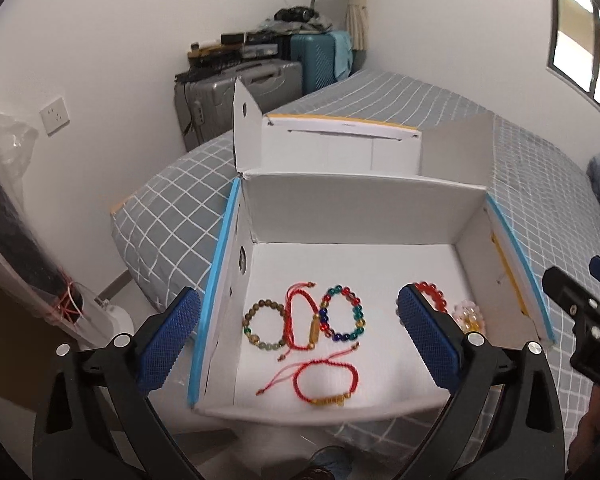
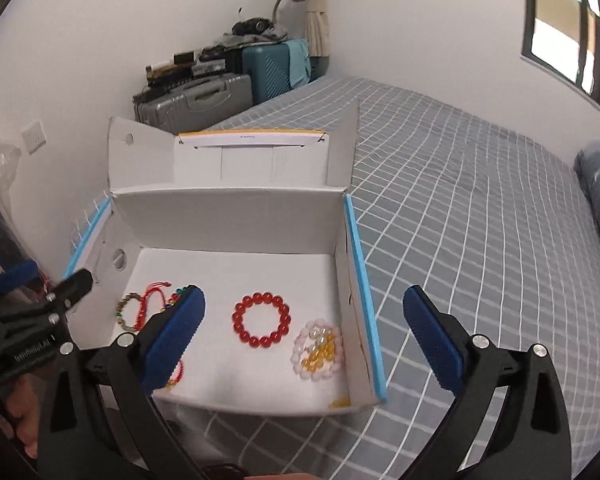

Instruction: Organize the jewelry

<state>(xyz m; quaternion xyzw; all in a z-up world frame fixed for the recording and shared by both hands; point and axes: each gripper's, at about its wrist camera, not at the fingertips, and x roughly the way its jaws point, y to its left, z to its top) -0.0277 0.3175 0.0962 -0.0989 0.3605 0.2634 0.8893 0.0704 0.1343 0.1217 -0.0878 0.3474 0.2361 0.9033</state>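
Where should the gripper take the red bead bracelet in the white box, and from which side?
Grip the red bead bracelet across one arc of its ring, probably the near one, coming from above. It lies flat on the floor of the white box, whose walls block a sideways approach. One finger can go inside the open hole, the other outside. The open right gripper hangs nearest.

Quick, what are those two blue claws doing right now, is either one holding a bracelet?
Left gripper: open, holding nothing, above the white box.
Right gripper: open, holding nothing, near the red bead bracelet.
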